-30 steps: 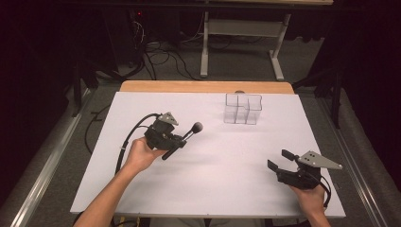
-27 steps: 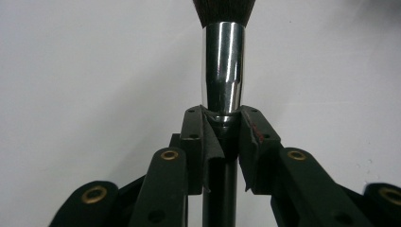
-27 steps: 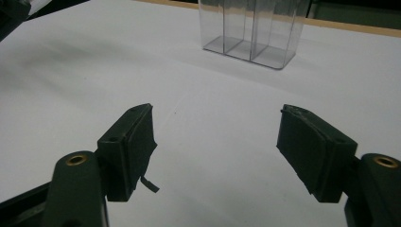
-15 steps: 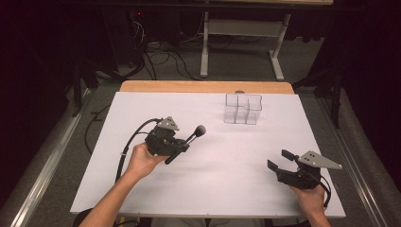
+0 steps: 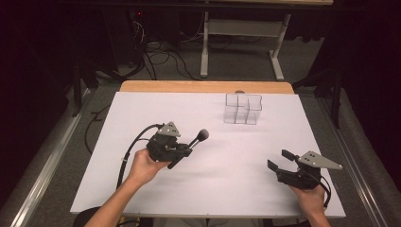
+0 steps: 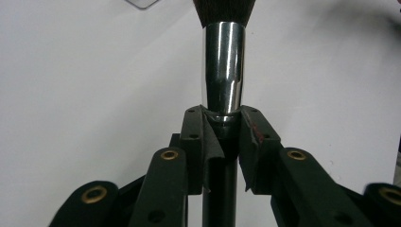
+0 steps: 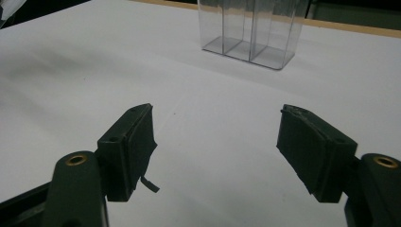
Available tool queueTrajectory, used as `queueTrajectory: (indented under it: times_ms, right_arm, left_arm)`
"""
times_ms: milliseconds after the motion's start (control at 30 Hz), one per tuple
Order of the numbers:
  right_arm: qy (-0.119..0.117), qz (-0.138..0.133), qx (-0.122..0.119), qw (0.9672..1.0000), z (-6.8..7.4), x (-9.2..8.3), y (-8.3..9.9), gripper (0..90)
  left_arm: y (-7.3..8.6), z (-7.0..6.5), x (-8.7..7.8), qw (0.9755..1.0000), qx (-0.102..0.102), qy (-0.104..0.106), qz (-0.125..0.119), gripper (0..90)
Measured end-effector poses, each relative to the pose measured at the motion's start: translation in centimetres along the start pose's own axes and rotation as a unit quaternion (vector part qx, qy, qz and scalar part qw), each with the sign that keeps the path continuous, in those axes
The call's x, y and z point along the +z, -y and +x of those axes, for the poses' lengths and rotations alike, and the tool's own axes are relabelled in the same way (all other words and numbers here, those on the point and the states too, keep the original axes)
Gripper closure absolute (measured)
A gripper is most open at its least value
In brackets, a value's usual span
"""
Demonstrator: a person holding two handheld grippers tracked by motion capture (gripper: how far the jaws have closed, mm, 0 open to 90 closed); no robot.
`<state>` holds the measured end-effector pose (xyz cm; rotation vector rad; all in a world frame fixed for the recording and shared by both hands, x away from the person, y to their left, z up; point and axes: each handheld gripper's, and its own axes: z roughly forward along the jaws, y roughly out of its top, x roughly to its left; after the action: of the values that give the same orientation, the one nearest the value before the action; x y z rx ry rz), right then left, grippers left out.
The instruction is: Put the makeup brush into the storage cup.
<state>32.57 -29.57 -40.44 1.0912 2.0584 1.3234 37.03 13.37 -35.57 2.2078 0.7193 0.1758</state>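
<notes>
So the left gripper [image 5: 188, 152] is clamped on the makeup brush [image 6: 224, 71]; the clear organizer [image 5: 242, 109] ahead is empty, drop-off left.

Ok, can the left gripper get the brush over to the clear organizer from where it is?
Probably yes: bare white table lies between the left gripper, shut on the brush, and the clear organizer.
</notes>
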Motion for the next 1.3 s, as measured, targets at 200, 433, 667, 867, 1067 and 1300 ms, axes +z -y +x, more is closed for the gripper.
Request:
queueTrajectory:
  times_ms: [200, 433, 667, 867, 1067, 1300]
  right_arm:
    - [0.002, 0.000, -0.001, 1.0000, 0.1, 0.0, 0.0, 29.7]
    - [0.008, -0.003, 0.006, 0.9999, 0.0, -0.1, 0.0, 29.5]
    - [0.005, -0.007, -0.003, 1.0000, 0.5, -0.1, -0.1, 30.4]
    - [-0.024, -0.010, 0.020, 0.9994, 1.1, 0.5, -0.4, 30.5]
    - [-0.029, -0.030, 0.016, 0.9990, 2.0, 0.9, -1.2, 31.4]
    - [-0.043, -0.015, 0.000, 0.9990, 3.6, 1.7, -2.4, 35.7]
  left_arm:
    - [0.2, -0.9, 0.1, 0.9999, 0.002, 0.006, -0.012, 73.0]
    - [0.4, -1.8, 0.2, 0.9996, 0.009, 0.006, -0.027, 73.0]
    - [0.7, -2.5, 0.0, 0.9988, 0.007, 0.008, -0.048, 73.0]
    - [0.7, -3.2, 0.0, 0.9982, 0.013, 0.014, -0.056, 73.0]
    - [0.8, -3.1, 0.5, 0.9982, 0.013, 0.026, -0.053, 73.0]
    - [1.0, -3.1, 0.6, 0.9980, 0.012, 0.022, -0.058, 73.0]
